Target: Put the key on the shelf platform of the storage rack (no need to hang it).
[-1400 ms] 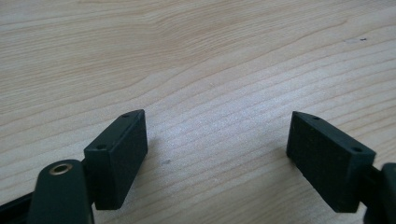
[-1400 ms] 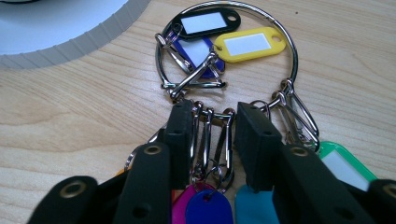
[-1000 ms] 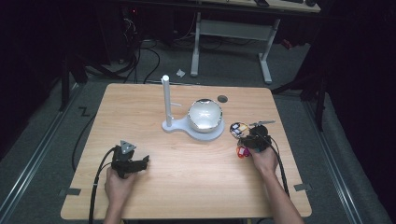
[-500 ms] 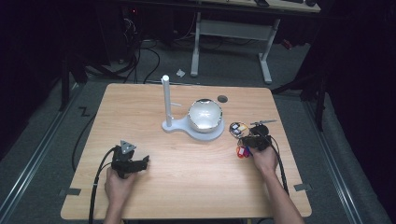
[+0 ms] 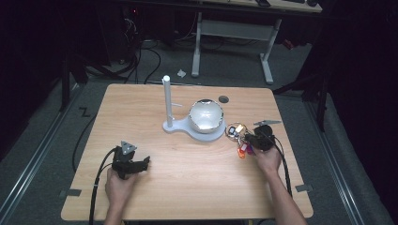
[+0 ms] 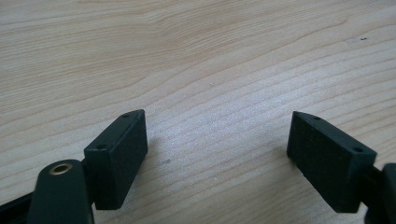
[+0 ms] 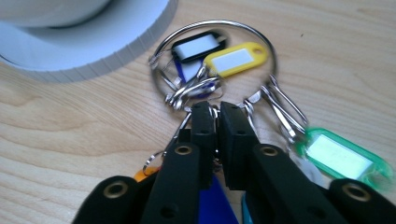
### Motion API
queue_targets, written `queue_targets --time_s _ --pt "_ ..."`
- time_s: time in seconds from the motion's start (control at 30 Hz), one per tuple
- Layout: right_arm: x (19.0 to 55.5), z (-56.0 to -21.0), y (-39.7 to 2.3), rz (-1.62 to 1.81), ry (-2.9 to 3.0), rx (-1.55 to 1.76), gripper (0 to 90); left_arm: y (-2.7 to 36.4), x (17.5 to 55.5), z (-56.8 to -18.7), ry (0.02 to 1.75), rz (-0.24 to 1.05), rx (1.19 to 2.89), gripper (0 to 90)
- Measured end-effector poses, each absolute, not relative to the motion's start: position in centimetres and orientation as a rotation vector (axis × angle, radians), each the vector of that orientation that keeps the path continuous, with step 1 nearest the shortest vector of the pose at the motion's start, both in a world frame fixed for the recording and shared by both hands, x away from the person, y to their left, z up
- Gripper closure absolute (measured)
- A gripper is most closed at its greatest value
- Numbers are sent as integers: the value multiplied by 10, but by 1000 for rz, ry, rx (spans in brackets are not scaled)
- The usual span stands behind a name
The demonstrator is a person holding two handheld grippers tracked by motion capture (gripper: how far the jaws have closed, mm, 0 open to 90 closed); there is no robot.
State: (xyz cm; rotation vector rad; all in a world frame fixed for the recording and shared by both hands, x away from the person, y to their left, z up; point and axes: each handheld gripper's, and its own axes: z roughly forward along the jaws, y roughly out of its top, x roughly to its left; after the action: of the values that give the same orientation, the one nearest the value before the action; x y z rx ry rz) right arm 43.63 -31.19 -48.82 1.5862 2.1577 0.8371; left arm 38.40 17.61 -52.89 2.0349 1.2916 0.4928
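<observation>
Pinching a thin steel key ring [image 7: 215,60] (plastic tags), right gripper [image 7: 215,111].

Bright overhead light on the wooden table [image 5: 187,187], dark surroundings beyond, glare on the white dome [image 5: 205,115], soft shadows under black jaws, green key tag [image 7: 343,156] slightly blurred
</observation>
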Motion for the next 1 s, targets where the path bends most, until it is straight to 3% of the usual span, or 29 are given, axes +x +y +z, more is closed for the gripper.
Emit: queue_targets --time_s 0.67,1.0 --pt "420 -459 -317 983 2109 1479 890 176 384 -529 1292 493 2035 207" --pt "414 -426 -316 1054 2089 1383 890 176 384 -529 1292 493 2035 206"
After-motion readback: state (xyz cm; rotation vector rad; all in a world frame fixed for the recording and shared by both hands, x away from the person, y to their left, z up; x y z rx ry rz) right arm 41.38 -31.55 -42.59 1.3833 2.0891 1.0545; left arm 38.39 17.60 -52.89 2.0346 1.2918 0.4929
